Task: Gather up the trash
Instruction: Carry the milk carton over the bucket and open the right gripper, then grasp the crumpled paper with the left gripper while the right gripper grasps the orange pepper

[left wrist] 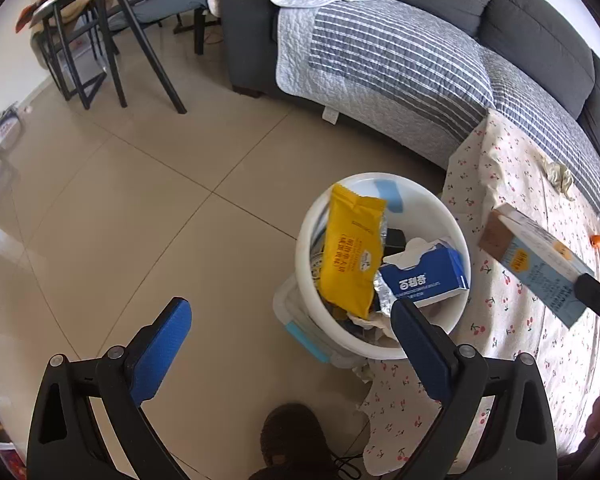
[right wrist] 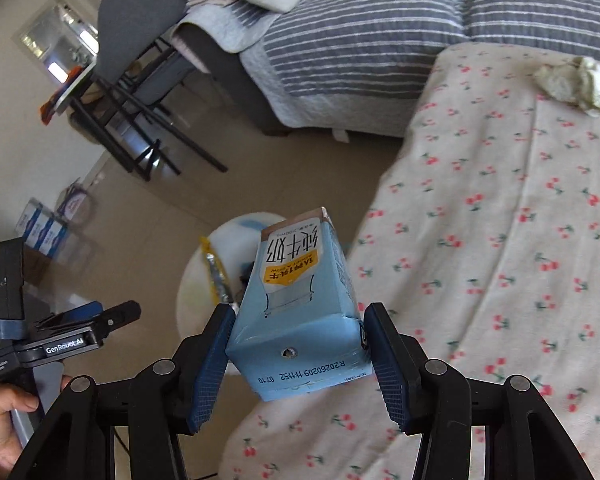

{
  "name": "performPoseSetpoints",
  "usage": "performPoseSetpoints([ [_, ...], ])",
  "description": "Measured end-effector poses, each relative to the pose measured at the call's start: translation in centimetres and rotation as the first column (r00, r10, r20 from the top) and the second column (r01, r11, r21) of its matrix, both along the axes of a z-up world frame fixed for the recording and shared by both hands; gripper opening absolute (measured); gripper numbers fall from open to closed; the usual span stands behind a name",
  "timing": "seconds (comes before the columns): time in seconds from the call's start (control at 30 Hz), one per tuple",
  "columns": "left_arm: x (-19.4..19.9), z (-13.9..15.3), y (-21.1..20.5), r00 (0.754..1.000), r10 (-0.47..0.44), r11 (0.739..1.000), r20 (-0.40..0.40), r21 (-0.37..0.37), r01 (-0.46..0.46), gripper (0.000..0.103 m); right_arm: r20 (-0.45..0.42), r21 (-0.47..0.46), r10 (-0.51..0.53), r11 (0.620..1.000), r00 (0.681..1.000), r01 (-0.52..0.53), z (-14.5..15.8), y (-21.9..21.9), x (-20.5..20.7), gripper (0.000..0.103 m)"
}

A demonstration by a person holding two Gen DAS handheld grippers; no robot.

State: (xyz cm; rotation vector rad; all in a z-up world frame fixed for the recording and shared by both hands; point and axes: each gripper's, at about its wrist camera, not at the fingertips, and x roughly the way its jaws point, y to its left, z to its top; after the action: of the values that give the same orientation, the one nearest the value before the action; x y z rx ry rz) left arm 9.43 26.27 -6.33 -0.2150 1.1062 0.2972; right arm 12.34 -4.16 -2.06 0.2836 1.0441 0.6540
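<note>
Tiled living-room floor, grey sofa behind, a cherry-print cloth [right wrist: 500,240] over the low table. Beside it stands the white bin [left wrist: 384,350], already holding a yellow wrapper [left wrist: 350,256] and a blue box [left wrist: 424,276]. The right gripper [right wrist: 300,364] clamps a blue milk carton [right wrist: 300,296] above the bin, not yet dropped. The left gripper [left wrist: 292,344] hangs wide, holding nothing. A crumpled tissue [right wrist: 576,84] remains uncollected on the cloth; task judged partly complete.
</note>
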Motion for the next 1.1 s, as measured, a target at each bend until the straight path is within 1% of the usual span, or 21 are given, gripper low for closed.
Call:
performPoseSetpoints([
  [0.17,-0.4,0.0,1.1,1.0,0.017,1.0,0.007,-0.009,-0.017,0.101,0.0,0.034,0.064,0.997,0.998,-0.064,-1.2,4.6,0.9,0.058],
  [0.27,-0.3,-0.1,0.9,1.0,0.016,1.0,0.005,-0.01,-0.016,0.101,0.02,0.067,0.078,0.995,0.997,-0.079,-1.8,6.3,1.6,0.058],
  [0.33,-0.3,0.0,0.5,1.0,0.005,1.0,0.003,-0.008,-0.004,0.101,0.046,0.089,0.111,0.989,0.993,-0.115,-2.2,7.4,1.9,0.059],
  [0.37,-0.3,0.0,0.3,1.0,-0.004,1.0,0.006,-0.009,0.004,0.101,0.055,0.086,0.111,0.99,0.992,-0.116,-2.5,7.6,2.0,0.066],
  [0.4,-0.3,0.1,0.1,1.0,-0.011,1.0,0.009,-0.008,0.011,0.101,0.049,0.072,0.097,0.992,0.994,-0.1,-2.9,7.6,2.2,0.077],
  [0.43,-0.2,0.2,-0.2,1.0,-0.018,1.0,0.011,-0.001,0.018,0.101,0.042,0.071,0.084,0.994,0.996,-0.087,-3.1,7.4,2.4,0.078],
  [0.53,0.0,0.4,-1.0,0.999,-0.032,0.999,0.012,0.012,0.032,0.101,0.033,0.062,0.055,0.996,0.998,-0.057,-3.1,6.0,2.6,0.078],
  [0.67,0.3,0.7,-2.4,0.998,-0.054,0.998,0.015,0.014,0.054,0.101,0.042,0.051,-0.012,0.999,0.999,0.01,-2.3,2.7,2.5,0.078],
  [0.77,0.7,1.1,-4.0,0.997,-0.078,0.997,0.024,0.015,0.078,0.101,0.046,0.019,-0.053,0.998,0.998,0.052,-1.7,0.4,2.0,0.08],
  [0.87,1.3,1.3,-5.8,0.994,-0.106,0.994,0.029,0.008,0.105,0.101,0.056,-0.042,-0.077,0.996,0.995,0.08,-1.1,-1.8,1.1,0.081],
  [0.97,2.3,1.5,-8.4,0.99,-0.139,0.99,0.037,0.011,0.138,0.101,0.06,-0.11,-0.105,0.988,0.993,0.111,-0.5,-4.6,0.2,0.085],
  [1.1,3.8,1.7,-12.6,0.979,-0.196,0.981,0.047,0.01,0.196,0.101,0.074,-0.2,-0.173,0.962,0.982,0.184,0.5,-9.9,-0.8,0.088],
])
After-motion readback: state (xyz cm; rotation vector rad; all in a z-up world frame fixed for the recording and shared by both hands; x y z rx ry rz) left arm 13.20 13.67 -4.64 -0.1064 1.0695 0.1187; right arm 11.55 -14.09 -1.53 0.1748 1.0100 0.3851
